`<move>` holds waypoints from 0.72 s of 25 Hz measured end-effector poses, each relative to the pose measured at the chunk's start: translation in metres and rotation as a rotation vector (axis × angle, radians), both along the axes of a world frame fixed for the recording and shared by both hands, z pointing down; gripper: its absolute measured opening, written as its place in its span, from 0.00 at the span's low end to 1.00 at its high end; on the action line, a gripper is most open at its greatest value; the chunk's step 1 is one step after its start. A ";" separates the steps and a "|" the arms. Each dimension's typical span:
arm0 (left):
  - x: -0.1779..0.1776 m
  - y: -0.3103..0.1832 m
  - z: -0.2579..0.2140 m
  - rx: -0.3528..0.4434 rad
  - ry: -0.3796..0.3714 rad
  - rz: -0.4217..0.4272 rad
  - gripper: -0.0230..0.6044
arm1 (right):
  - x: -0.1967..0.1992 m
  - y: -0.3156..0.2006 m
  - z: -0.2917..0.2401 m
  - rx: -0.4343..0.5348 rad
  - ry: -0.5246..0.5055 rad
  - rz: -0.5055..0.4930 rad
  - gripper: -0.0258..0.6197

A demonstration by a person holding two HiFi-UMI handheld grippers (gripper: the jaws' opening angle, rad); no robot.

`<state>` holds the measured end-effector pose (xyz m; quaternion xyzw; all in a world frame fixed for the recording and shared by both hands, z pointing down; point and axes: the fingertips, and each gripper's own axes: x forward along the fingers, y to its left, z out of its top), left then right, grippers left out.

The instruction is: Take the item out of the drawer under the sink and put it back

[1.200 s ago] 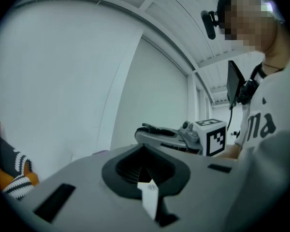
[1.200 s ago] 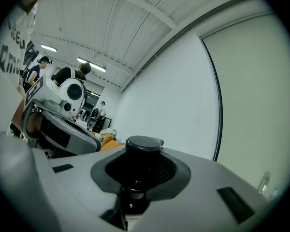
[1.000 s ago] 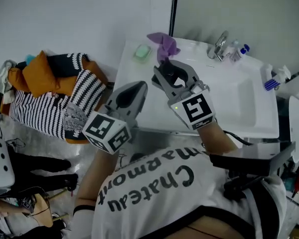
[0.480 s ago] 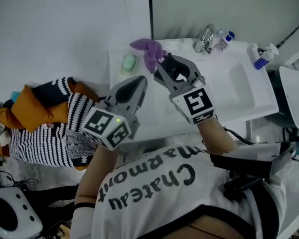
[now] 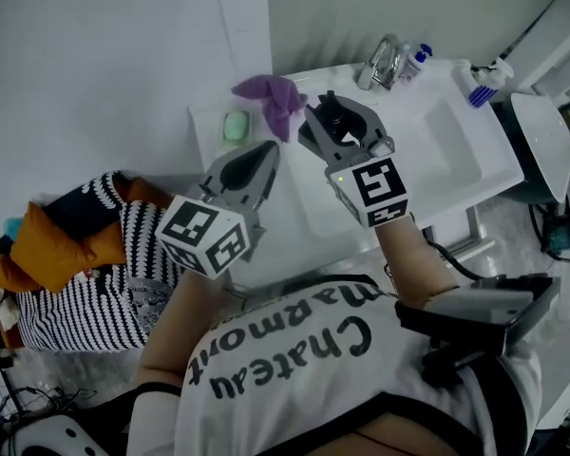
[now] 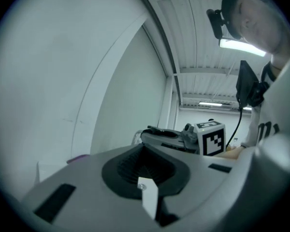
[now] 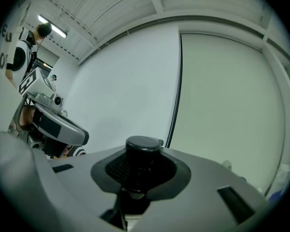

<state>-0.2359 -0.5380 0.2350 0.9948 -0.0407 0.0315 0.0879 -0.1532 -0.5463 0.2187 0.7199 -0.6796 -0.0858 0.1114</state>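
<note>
Clamps a black round-topped item, perhaps a small bottle, between the partly spread jaws of the right gripper, over the white sink. Holds the left gripper alongside, jaws together, nothing between them.

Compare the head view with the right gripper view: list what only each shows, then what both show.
Head view only: the sink, the purple cloth and the green soap.
Right gripper view only: the ceiling and its light strip.
Both: the black item clamped in the right hand-held gripper, the left hand-held gripper and the white wall.
</note>
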 end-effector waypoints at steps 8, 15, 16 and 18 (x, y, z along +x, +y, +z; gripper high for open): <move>0.028 -0.010 0.022 -0.003 -0.057 0.045 0.05 | 0.025 -0.010 0.019 -0.055 -0.023 0.067 0.18; 0.062 -0.017 0.032 -0.001 -0.088 0.004 0.05 | 0.059 -0.028 0.029 -0.062 -0.064 0.034 0.18; 0.067 -0.019 0.034 -0.008 -0.088 -0.012 0.05 | 0.065 -0.031 0.033 -0.064 -0.071 0.025 0.18; 0.076 -0.024 0.039 -0.024 -0.087 -0.039 0.05 | 0.075 -0.036 0.041 -0.072 -0.078 0.009 0.18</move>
